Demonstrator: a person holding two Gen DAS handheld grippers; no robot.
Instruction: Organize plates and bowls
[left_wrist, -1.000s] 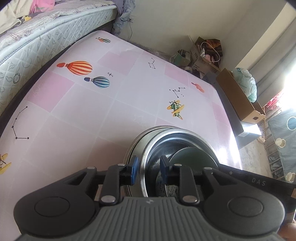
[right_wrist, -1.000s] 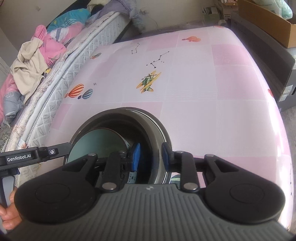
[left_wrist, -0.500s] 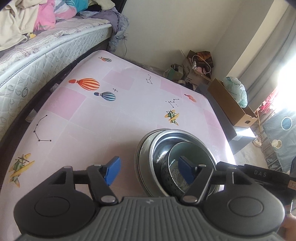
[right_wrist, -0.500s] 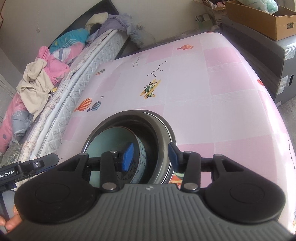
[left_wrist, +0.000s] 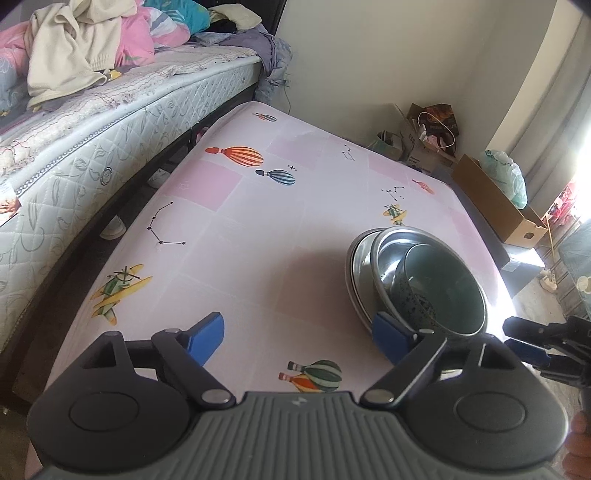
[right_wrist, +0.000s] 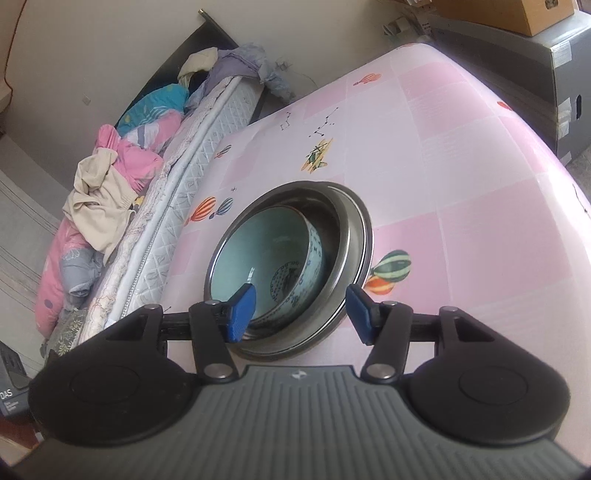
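A stack of dishes sits on the pink patterned table (left_wrist: 258, 229): a steel plate (left_wrist: 356, 266) at the bottom, a steel bowl (left_wrist: 388, 254) on it, and a pale green ceramic bowl (left_wrist: 443, 288) with blue pattern tilted inside. The stack also shows in the right wrist view, with the steel bowl (right_wrist: 343, 236) around the ceramic bowl (right_wrist: 273, 251). My left gripper (left_wrist: 299, 338) is open and empty, to the left of and behind the stack. My right gripper (right_wrist: 301, 308) is open and empty, its fingers either side of the stack's near rim without touching.
A bed (left_wrist: 92, 122) piled with clothes (left_wrist: 74, 44) runs along the table's left side. Cardboard boxes (left_wrist: 495, 199) and a dark cabinet (right_wrist: 535, 66) stand beyond the table's right edge. The right gripper's tip (left_wrist: 546, 343) shows at the left view's right edge.
Both grippers let go of the steel bowl's rim, opened wide and drew back and up from the stack. The stack stays on the table.
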